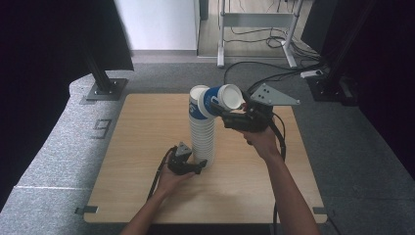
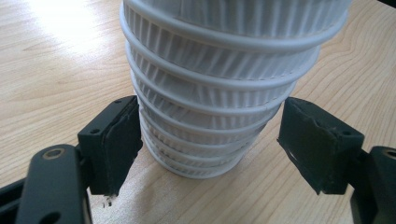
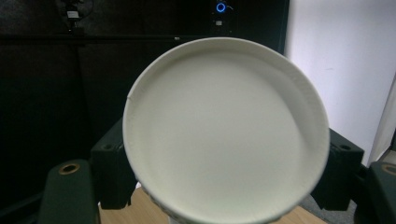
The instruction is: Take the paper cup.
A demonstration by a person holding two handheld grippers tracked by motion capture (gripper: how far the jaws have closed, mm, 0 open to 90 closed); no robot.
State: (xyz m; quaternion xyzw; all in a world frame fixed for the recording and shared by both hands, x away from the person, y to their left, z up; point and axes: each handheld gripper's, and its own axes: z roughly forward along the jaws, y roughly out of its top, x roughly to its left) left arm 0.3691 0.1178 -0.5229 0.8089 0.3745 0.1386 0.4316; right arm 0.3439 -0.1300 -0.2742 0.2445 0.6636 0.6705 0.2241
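A tall stack of white ribbed paper cups (image 1: pixel 202 137) stands mid-table, its topmost cup blue. My left gripper (image 1: pixel 199 164) grips the stack's foot; in the left gripper view the stack (image 2: pixel 219 70) sits between the two black pads (image 2: pixel 119 144), which lie against its lower rims. My right gripper (image 1: pixel 226 108) is raised beside the stack's top, shut on a blue cup (image 1: pixel 211 102) tilted on its side against the top of the stack. In the right gripper view that cup's white round end (image 3: pixel 224 135) faces the camera, with a jaw on each side.
The wooden table (image 1: pixel 137 147) has bare room left and right of the stack. Behind it are a black stand base (image 1: pixel 105 89), a white desk frame (image 1: pixel 221 49) and loose cables (image 1: pixel 274 73) on the grey floor. Dark curtains hang at both sides.
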